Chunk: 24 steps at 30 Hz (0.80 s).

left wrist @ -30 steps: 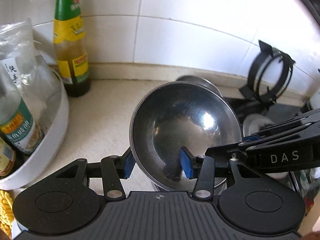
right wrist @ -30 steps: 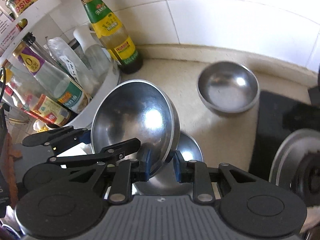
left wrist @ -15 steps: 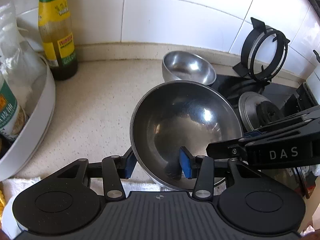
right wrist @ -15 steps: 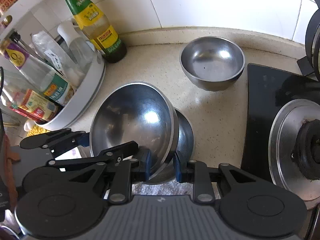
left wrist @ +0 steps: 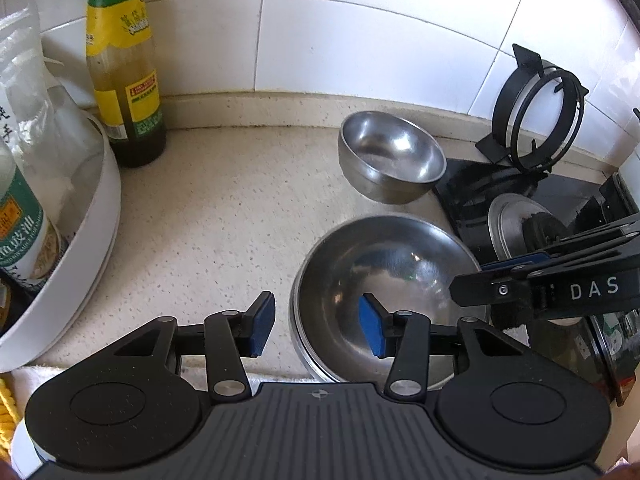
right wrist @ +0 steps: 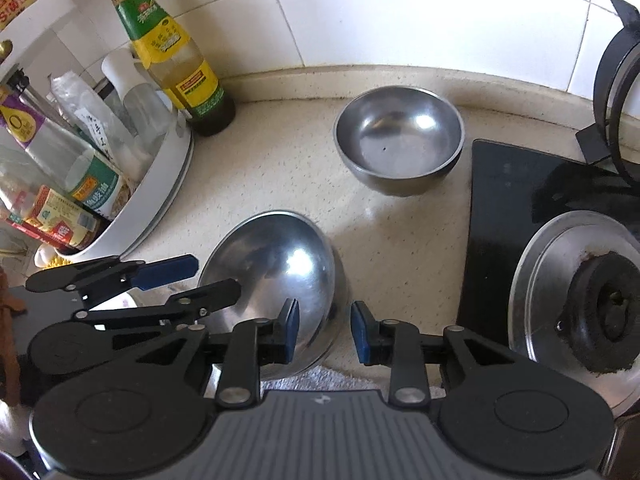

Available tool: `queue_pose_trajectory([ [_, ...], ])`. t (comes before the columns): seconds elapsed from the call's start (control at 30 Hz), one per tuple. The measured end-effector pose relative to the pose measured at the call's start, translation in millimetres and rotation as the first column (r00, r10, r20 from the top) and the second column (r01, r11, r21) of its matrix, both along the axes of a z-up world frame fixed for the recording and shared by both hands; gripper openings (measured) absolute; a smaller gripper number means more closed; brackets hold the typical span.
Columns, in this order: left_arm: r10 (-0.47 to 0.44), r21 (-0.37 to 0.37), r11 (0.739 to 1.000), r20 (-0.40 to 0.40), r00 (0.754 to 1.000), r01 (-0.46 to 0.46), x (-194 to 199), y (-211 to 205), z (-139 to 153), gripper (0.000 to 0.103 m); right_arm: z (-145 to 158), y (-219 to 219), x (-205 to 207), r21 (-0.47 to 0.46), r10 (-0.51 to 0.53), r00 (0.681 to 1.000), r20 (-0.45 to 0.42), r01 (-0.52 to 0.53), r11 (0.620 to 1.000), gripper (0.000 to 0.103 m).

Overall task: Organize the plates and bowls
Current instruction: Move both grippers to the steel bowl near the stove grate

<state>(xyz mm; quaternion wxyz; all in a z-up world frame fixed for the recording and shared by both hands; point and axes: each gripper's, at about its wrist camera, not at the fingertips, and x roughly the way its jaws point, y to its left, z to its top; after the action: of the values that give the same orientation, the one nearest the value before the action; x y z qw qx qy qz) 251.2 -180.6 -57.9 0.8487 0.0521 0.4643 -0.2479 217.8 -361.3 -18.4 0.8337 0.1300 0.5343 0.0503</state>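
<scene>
A large steel bowl (left wrist: pixel 384 280) (right wrist: pixel 280 276) sits nested on another steel dish at the counter's front edge. A smaller steel bowl (left wrist: pixel 390 156) (right wrist: pixel 400 136) stands farther back near the wall. My left gripper (left wrist: pixel 316 328) is open, its jaws astride the large bowl's left rim without touching it. My right gripper (right wrist: pixel 324 330) is open, its jaws astride the bowl's right rim, apart from it. The right gripper also shows in the left wrist view (left wrist: pixel 520 276), and the left gripper in the right wrist view (right wrist: pixel 192 276).
A sauce bottle (left wrist: pixel 124 80) (right wrist: pixel 180 64) stands at the wall. A white rack (left wrist: pixel 88 232) (right wrist: pixel 160 184) with several bottles is on the left. A black stove (right wrist: pixel 520 184) with a burner (right wrist: pixel 608 312) and a pan support (left wrist: pixel 536 120) is on the right.
Both grippers have opened and let go of the large bowl, which has dropped level onto the dish beneath it. Both grippers have pulled back a little.
</scene>
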Motion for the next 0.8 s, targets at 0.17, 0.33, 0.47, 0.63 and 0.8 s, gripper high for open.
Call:
queue_pose_trajectory([
  [0.17,0.006,0.007,1.000,0.016,1.000,-0.006,2.3,0.8,5.1,0.057,-0.1,-4.0,-0.8,0.010,-0.013,1.000,0.002,0.013,1.000,0.051],
  [0.33,0.000,0.022,1.000,0.032,0.999,0.000,1.0,-1.3,8.3,0.061,0.3,-0.9,-3.3,0.013,-0.005,1.000,0.005,0.005,1.000,0.051],
  [0.47,-0.006,0.039,0.999,0.042,0.999,0.004,1.6,-3.0,9.5,0.064,2.4,-0.8,-5.0,0.014,-0.003,1.000,0.014,0.002,1.000,0.051],
  [0.63,-0.011,0.050,0.999,0.059,0.998,0.008,4.6,-8.1,13.8,0.070,7.7,-5.1,-5.8,0.010,-0.012,1.000,0.028,0.011,1.000,0.052],
  [0.8,-0.025,0.061,0.998,0.084,0.996,0.020,10.1,-18.4,20.2,0.077,15.3,-16.7,-1.6,-0.001,-0.040,0.998,0.051,0.040,0.999,0.056],
])
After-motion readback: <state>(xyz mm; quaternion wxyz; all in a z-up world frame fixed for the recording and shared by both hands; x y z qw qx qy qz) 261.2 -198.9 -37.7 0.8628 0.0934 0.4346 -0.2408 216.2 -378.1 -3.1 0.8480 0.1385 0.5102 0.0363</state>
